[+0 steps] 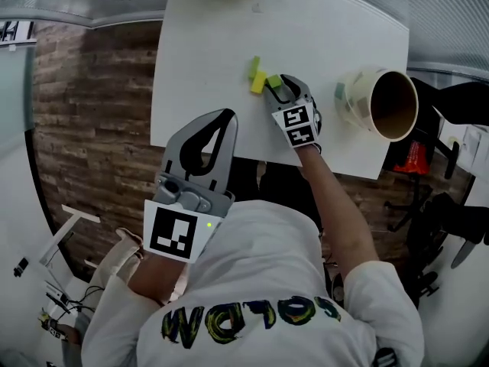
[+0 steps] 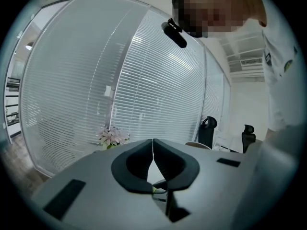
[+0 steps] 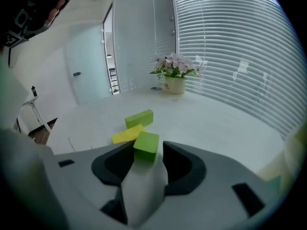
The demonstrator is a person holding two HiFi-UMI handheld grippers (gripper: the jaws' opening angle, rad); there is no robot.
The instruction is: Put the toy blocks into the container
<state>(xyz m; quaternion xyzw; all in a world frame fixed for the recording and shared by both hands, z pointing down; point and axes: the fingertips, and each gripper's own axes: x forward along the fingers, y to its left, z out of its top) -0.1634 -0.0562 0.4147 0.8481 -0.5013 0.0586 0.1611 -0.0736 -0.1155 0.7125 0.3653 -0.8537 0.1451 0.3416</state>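
Lime-green cube [image 3: 146,145] first: it stands on the white desk [image 1: 206,67] about midway between the left and right edges, right in the gap of the right gripper [image 1: 275,89]. That claw is spread as wide as I have seen it. One jaw flanks each side of the cube, and I judge that neither pad presses on it, so nothing is held. Just beyond lie a yellow block [image 3: 125,134] touching the cube and a green oblong block [image 3: 139,118] a little further on, toward the far edge where the flower pot [image 3: 175,71] stands.

The left gripper [image 1: 227,115] hangs over the desk's near edge with its jaws fully together and empty.

The risks as I see them:
- The yellow block is so close that a closing jaw could shove or pinch it, and the cube would twist out.
- The cube sits near the jaw tips, so a shallow bite may let it squirt forward across the desk.
- The cream container [image 1: 359,98] lies on its side by the right edge, mouth turned away from the blocks. A careless nudge could roll it off, and a block put in could slide out again.
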